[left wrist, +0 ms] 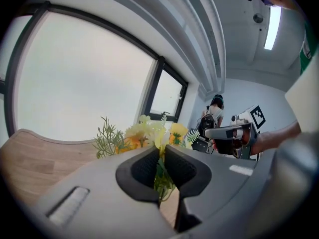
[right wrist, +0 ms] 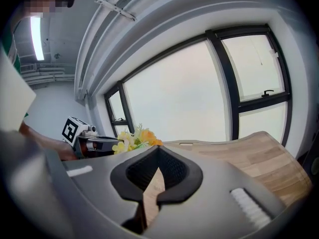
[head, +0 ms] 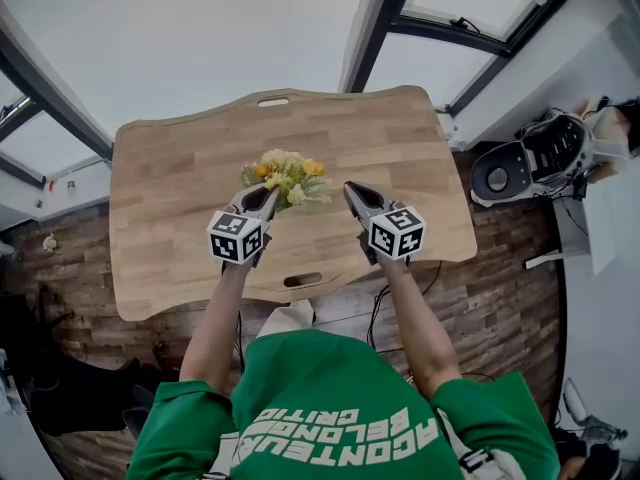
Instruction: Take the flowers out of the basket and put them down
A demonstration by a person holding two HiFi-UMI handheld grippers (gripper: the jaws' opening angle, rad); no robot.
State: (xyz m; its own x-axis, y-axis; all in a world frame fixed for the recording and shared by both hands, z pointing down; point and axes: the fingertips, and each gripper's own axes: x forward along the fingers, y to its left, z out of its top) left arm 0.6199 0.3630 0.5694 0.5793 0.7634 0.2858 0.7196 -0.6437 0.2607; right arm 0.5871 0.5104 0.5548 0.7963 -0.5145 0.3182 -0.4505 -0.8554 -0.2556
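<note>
A bunch of yellow, orange and white flowers [head: 287, 176] with green sprigs is held up over the middle of the wooden table [head: 170, 168]. My left gripper [head: 270, 197] is shut on its green stems; in the left gripper view the stems [left wrist: 162, 176] run between the pads and the blooms [left wrist: 144, 133] stand above the jaws. My right gripper [head: 351, 189] hovers just right of the bunch, shut, with nothing in it. The right gripper view shows its tips [right wrist: 158, 151] touching, and the flowers [right wrist: 135, 138] off to the left. No basket is in view.
The table has a slot cut-out at its far edge [head: 273, 101] and another at its near edge [head: 302, 280]. A white and black machine [head: 520, 163] stands on the floor to the right. Large windows lie behind the table. A person [left wrist: 214, 114] stands far back.
</note>
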